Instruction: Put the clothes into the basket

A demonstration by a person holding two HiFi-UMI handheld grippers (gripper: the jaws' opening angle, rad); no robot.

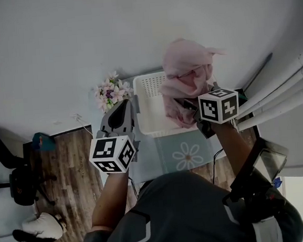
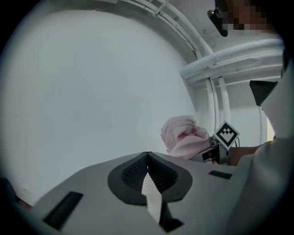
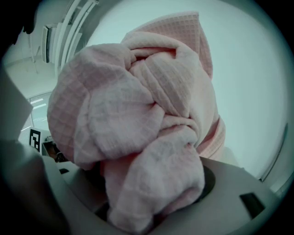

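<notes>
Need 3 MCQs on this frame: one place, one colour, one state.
1. Where is the cloth?
A. In the left gripper
B. In the right gripper, by the basket
C. Down inside the basket

2. The cloth's colour?
A. Blue
B. Pink
C. Green

3. The left gripper's fingers are:
A. wide apart
B. shut on the cloth
C. together, empty

Key:
1 B: the right gripper view shows the cloth bunched between its fingers.
2 B: it is pink in every view.
3 C: the left gripper view shows them meeting with nothing held.
</notes>
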